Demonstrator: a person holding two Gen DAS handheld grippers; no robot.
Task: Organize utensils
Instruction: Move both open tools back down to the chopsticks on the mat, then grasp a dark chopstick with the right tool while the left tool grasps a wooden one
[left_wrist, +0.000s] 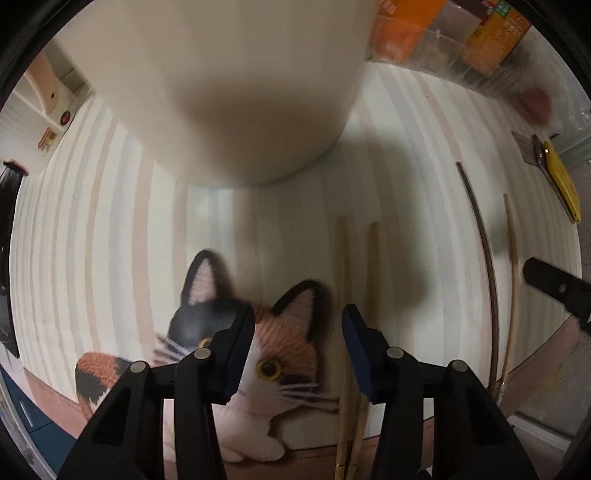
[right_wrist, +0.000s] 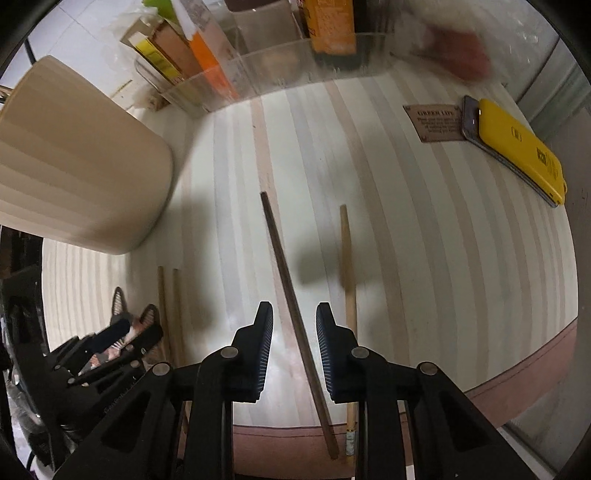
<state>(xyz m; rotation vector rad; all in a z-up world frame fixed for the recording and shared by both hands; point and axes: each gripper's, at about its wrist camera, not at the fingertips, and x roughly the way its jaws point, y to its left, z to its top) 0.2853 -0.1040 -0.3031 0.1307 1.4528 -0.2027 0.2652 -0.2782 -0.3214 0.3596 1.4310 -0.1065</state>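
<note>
A tall cream holder cup stands on the striped mat, also in the right wrist view. A pair of light wooden chopsticks lies right of a plush cat. A dark chopstick and a light one lie further right. My left gripper is open above the cat's head, the light pair just by its right finger. My right gripper is open with its fingers either side of the dark chopstick. The right gripper's tip also shows in the left view.
A yellow phone case on a dark phone lies at the far right beside a small brown label. A clear organizer with boxes stands at the back. The round table's front edge is close.
</note>
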